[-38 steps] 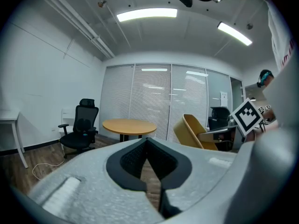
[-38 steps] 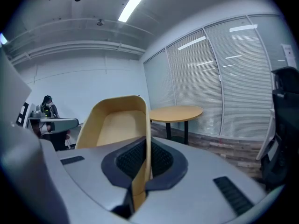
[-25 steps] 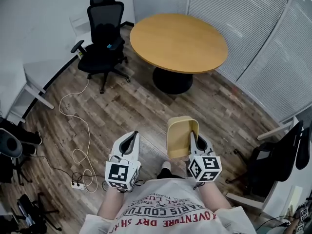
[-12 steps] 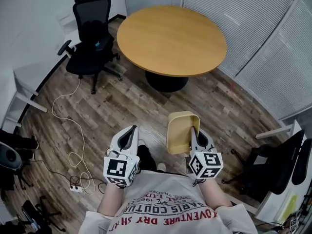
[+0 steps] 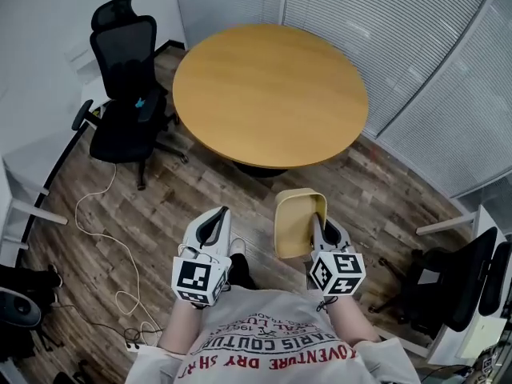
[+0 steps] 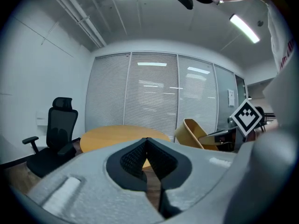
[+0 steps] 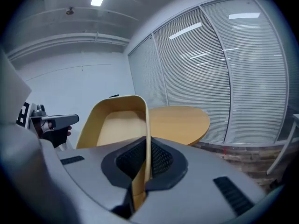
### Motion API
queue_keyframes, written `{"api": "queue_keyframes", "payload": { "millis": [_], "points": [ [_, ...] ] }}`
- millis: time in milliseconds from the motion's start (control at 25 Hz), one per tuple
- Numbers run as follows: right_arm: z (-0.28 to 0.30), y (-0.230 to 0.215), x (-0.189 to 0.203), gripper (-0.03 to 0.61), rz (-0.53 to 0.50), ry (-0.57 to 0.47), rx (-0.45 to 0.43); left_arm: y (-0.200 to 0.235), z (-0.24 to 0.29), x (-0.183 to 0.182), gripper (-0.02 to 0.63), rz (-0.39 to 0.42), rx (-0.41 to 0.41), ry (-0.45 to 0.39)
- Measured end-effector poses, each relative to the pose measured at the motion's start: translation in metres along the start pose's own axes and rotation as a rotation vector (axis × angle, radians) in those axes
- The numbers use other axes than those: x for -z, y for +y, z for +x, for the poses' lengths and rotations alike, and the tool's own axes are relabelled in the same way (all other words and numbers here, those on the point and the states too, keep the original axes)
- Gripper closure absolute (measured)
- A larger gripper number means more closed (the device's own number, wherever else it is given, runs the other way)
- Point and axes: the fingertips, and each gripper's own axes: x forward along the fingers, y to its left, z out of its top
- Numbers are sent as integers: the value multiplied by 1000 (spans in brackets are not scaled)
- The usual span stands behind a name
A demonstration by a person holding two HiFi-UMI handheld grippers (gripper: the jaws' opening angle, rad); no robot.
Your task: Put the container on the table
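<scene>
My right gripper is shut on one wall of a tan wooden container, which it holds in the air, tilted on its side. The container also shows at the right of the left gripper view. A round wooden table stands just ahead of both grippers, its top bare. My left gripper is shut with nothing between its jaws, level with the right one and left of the container.
A black office chair stands left of the table. White slatted blinds run behind and right of it. A white cable lies on the wood floor at the left. Another dark chair sits at the far right.
I have moved forward: the table and chair lie closer and lower in the head view. Both grippers and the container keep their pose before me.
</scene>
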Motion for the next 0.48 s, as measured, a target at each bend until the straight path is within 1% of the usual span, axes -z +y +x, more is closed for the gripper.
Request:
{"api": "queue_keyframes", "payload": {
  "millis": [120, 240, 360, 480],
  "points": [
    [42, 9, -23, 568, 12, -3, 29, 40, 35, -17, 615, 10, 38, -8],
    [82, 22, -42, 568, 12, -5, 42, 80, 63, -30, 615, 17, 58, -14],
    [117, 31, -53, 568, 20, -7, 60, 114, 85, -37, 615, 13, 73, -21],
    [143, 37, -58, 568, 38, 0, 74, 138, 100, -37, 615, 10, 85, -12]
  ]
}}
